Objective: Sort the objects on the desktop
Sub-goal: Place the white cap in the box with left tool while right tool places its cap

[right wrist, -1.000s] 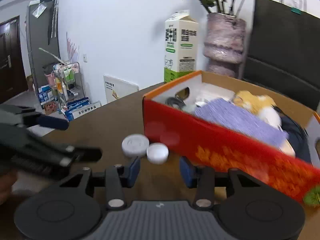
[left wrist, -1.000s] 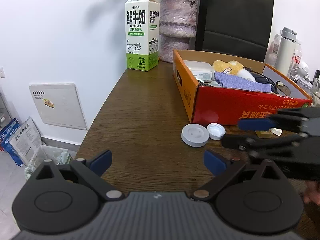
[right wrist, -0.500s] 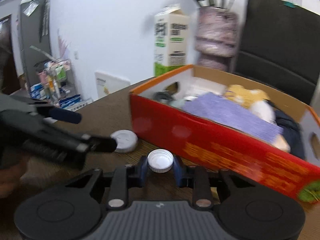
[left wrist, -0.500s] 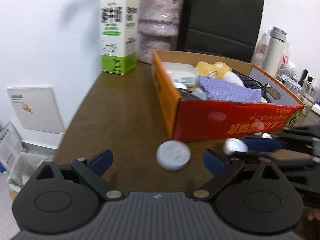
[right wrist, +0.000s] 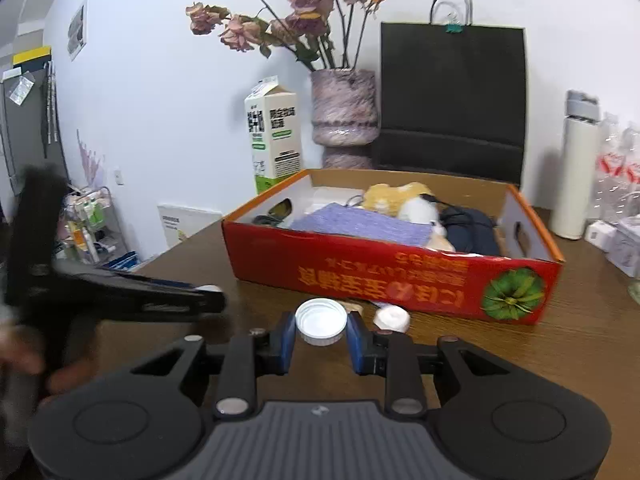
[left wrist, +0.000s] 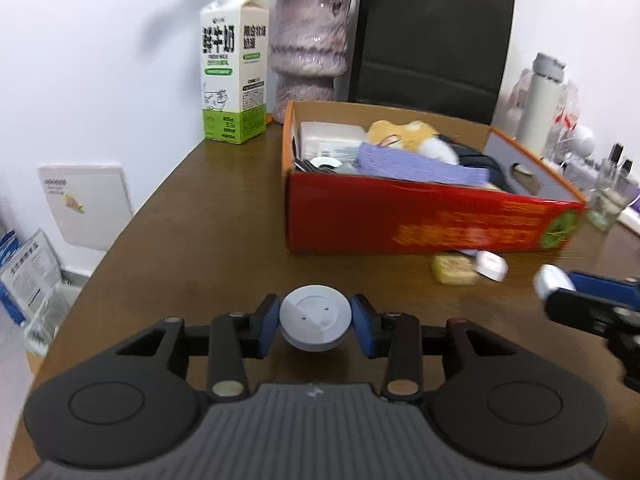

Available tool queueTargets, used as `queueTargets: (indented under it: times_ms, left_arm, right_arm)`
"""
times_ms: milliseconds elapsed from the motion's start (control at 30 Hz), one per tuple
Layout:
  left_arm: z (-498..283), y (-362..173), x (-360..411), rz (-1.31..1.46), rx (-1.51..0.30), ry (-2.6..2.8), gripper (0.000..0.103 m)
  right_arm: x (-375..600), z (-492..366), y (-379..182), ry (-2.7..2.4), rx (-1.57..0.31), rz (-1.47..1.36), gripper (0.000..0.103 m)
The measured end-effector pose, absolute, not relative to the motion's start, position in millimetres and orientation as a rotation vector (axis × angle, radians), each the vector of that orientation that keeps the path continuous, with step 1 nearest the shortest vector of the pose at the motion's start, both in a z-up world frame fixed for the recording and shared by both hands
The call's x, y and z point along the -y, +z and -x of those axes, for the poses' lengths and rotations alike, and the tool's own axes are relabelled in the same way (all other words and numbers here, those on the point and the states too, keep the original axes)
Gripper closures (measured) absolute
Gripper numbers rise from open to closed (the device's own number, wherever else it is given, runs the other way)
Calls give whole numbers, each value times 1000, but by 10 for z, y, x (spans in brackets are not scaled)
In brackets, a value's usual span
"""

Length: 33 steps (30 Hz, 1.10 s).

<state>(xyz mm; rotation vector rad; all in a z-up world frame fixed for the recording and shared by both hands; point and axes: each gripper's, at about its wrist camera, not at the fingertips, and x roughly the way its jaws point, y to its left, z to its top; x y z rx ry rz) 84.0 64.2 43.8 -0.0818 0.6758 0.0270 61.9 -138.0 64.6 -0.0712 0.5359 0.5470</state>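
Brown wooden table [left wrist: 208, 216] was seen carrying everything. Red-and-orange open cardboard box [left wrist: 420, 220] was taken as landmark: set mid-table, packed with a purple cloth [left wrist: 416, 166], a yellow-and-white plush toy [left wrist: 404, 132] and a dark bundle [right wrist: 468, 232].

Behind the box, a black paper bag [left wrist: 432, 36] and a mottled purple vase [left wrist: 308, 48] were stood at the wall; a white-and-green milk carton [left wrist: 234, 68] was placed behind the box's left corner. A white flask [right wrist: 576, 168] was seen right of the box.

Left gripper [left wrist: 315, 322] was positioned in front of the box's left end; jaws were closing, blue pads pressed on both sides of a grey-white round disc [left wrist: 315, 320]. The disc appeared lifted off the table.

Right gripper [right wrist: 321, 334] was positioned in front of the box's red front; jaws were narrowed onto a white ribbed bottle cap [right wrist: 321, 320], open side up, pads touching its rim.

Against the box's front base, a tan block [left wrist: 454, 270] and a small white rounded item [left wrist: 490, 265] were left side by side.
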Motion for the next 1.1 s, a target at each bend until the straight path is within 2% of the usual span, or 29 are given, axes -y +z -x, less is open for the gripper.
queueTargets:
  times_ms: [300,533,667,867,967,1100]
  left_arm:
    - [-79,435,72,3,-630,29,63]
    - [69,546,147,20,-604,32,63]
    - [0,812,60,49,-542,14,63]
    - [-762,1330,-58,33,-481,-9,63]
    - [-1442,1414,-99,61,-595,-21,63]
    - [-2202,1295,-106,98,-756,-54,63]
  right_arm:
    - [1793,-235,552,457,-516,-14,77]
    - [2017,-12,517,409,-515,-48,77]
    - [2110,-30,644,407,-474,-58,77]
    - [2240,-646,1108,326,-424,-47,77]
    - [2244,-1247,1275,349,-470,-75,77]
    - [2162,-2113,1210,370,-652,-63,77]
